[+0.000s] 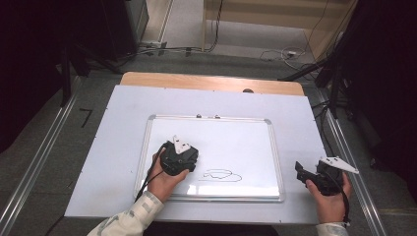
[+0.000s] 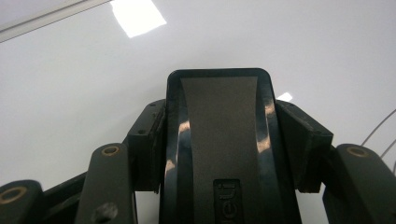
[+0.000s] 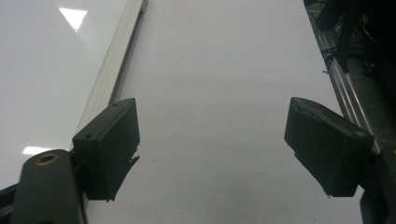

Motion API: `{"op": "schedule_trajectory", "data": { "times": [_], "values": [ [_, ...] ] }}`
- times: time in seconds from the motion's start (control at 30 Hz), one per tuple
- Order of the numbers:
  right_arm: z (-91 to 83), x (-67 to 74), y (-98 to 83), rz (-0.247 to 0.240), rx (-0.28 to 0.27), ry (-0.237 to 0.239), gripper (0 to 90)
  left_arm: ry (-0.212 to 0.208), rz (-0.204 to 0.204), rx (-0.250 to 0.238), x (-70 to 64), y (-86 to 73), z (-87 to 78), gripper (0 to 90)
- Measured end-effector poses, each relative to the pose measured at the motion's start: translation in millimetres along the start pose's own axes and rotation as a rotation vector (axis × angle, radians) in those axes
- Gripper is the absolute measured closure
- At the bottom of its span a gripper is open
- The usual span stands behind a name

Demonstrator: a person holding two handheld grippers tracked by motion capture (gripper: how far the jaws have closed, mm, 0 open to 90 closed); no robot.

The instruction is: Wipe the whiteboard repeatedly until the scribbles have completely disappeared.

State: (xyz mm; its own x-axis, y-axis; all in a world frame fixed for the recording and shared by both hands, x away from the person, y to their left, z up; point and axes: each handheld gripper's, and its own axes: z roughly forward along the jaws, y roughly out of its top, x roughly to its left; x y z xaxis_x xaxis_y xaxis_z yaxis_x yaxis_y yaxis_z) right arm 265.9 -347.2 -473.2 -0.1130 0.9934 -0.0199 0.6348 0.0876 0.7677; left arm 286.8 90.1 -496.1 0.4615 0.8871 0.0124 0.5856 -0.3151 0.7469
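Note:
A white whiteboard (image 1: 221, 140) with a silver frame lies in the middle of the table. A black scribble (image 1: 221, 175) is drawn near its front edge. My left gripper (image 1: 179, 157) hovers low over the board's left half, just left of the scribble, pointing down at the board. In the left gripper view the gripper (image 2: 224, 137) is shut on a black eraser (image 2: 219, 102) with a grey felt face, both pads pressing its sides. My right gripper (image 1: 301, 170) rests right of the board. In the right gripper view it (image 3: 212, 140) stands open with nothing between its fingers.
A pale sheet (image 1: 118, 147) covers the tabletop around the board. The board's silver frame (image 3: 116, 60) runs just left of my right gripper. A metal rail (image 1: 351, 162) borders the table on the right, with cables on the floor beyond.

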Motion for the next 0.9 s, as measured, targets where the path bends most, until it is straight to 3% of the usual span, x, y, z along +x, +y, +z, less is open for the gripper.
{"op": "schedule_trajectory", "data": {
  "times": [0.2, 0.37, 0.53, 0.9],
  "values": [
    [0.0, 0.3, -0.1, 0.002, 0.002, 0.0, 16.5, 0.017, -0.008, 0.003, 15.3, -5.9, -6.4, 41.3],
    [-0.1, 0.9, 0.0, 0.003, 0.002, 0.0, 16.5, 0.03, -0.015, 0.003, 18.5, -10.2, -10.6, 41.3],
    [0.2, 0.8, 0.4, 0.001, 0.0, -0.002, 16.5, 0.032, -0.006, -0.001, 13.9, -9.8, -10.0, 41.4],
    [0.1, 2.4, 0.6, -0.004, 0.001, -0.001, 16.5, -0.011, 0.036, 0.001, -17.1, 1.4, 1.8, 41.3]
  ]
}}
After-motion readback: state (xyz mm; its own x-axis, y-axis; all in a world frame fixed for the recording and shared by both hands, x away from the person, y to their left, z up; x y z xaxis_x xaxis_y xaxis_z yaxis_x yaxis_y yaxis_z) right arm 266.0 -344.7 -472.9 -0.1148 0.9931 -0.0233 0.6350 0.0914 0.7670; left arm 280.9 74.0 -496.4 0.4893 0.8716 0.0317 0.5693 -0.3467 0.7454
